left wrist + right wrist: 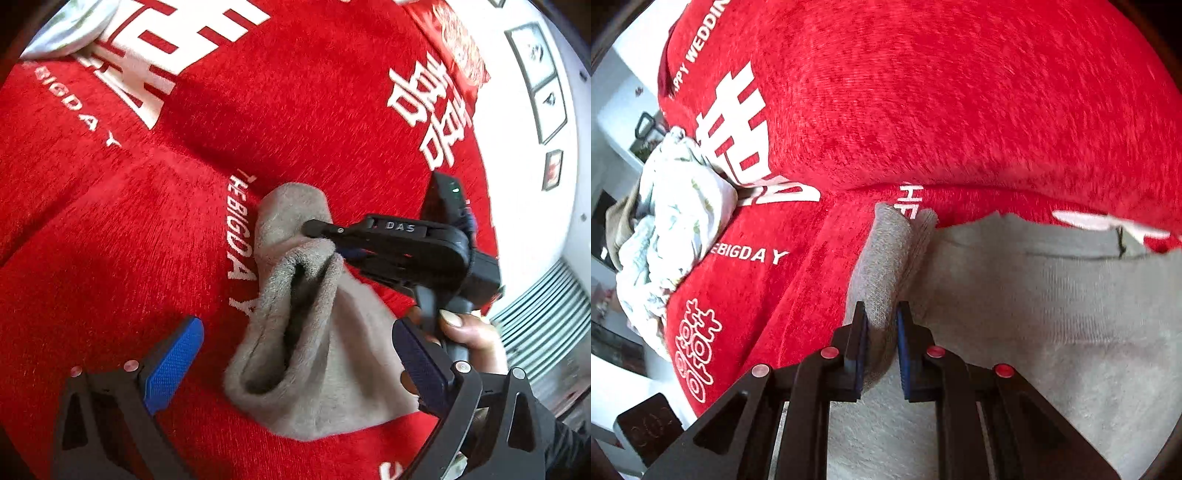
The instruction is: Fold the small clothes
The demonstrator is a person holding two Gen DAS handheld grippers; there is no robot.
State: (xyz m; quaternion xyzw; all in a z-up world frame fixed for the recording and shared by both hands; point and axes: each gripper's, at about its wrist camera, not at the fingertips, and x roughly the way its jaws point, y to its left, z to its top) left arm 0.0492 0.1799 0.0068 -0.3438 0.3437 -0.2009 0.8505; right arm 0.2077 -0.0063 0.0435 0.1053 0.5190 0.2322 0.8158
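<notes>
Blanket [110, 240] w/ "THE BIG DAY" print

Left hand-held gripper [295, 365] gapes wide; right hand-held gripper [882, 332] is pinched nearly closed.

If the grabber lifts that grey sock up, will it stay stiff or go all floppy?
Probably floppy: the grey sock already sags and folds where the right gripper pinches it. It looks light and thin. Its fuzzy knit likely won't slip from the pads.

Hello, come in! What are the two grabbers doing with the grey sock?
Right gripper shut on grey sock. Left gripper open, straddling it. Nothing in the way.
</notes>
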